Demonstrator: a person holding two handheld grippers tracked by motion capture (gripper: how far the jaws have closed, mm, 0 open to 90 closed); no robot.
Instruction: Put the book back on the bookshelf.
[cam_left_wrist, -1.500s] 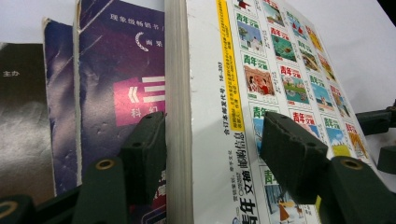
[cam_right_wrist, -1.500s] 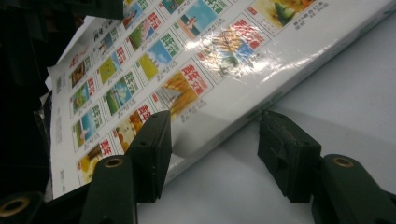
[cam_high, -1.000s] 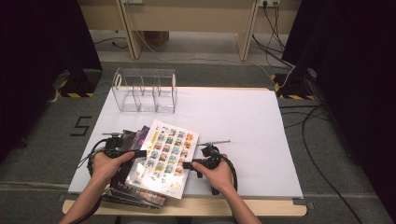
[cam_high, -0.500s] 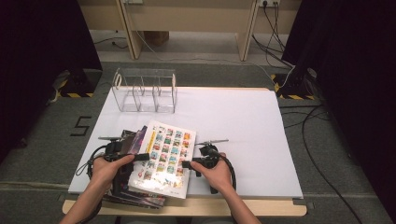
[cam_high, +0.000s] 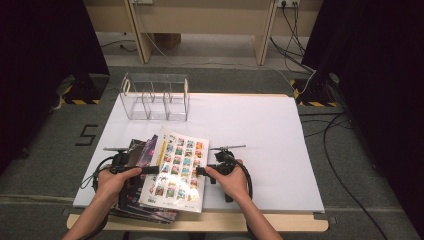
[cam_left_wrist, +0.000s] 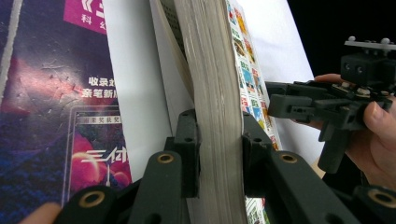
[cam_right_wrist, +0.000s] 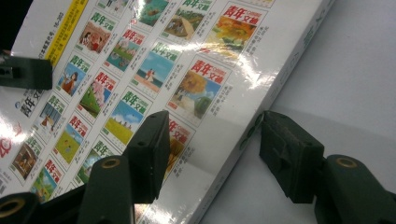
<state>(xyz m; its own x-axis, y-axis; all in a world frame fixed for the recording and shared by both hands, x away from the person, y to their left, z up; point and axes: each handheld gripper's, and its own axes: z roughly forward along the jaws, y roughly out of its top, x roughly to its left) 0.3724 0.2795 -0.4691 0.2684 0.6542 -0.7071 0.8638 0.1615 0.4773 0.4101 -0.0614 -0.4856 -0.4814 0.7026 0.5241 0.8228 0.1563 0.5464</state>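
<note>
Two grippers on one magazine now. The left gripper (cam_left_wrist: 219, 154) has just been closing its jaws, and in its own view they now pinch the page edge of the magazine (cam_high: 177, 170), the one with the grid of little cover pictures. A second ago that magazine lay nearly flat on top of the stack (cam_high: 142, 207) under the left hand; now its far end is tipped up off the pile and the purple cover beneath shows beside the left gripper.

The right gripper (cam_right_wrist: 212, 154) sits at the magazine's opposite edge. Its jaws stand apart: one pad rests over the glossy cover, the other hangs out past the spine above the white table (cam_high: 260, 125), so nothing is clamped there. Looks like it's just steadying or lining up.

My read: the pick-up is basically secured on the left side, so the magazine can come off the stack. The clear acrylic rack (cam_high: 155, 97) stands well beyond both grippers, likely where it's headed.
</note>
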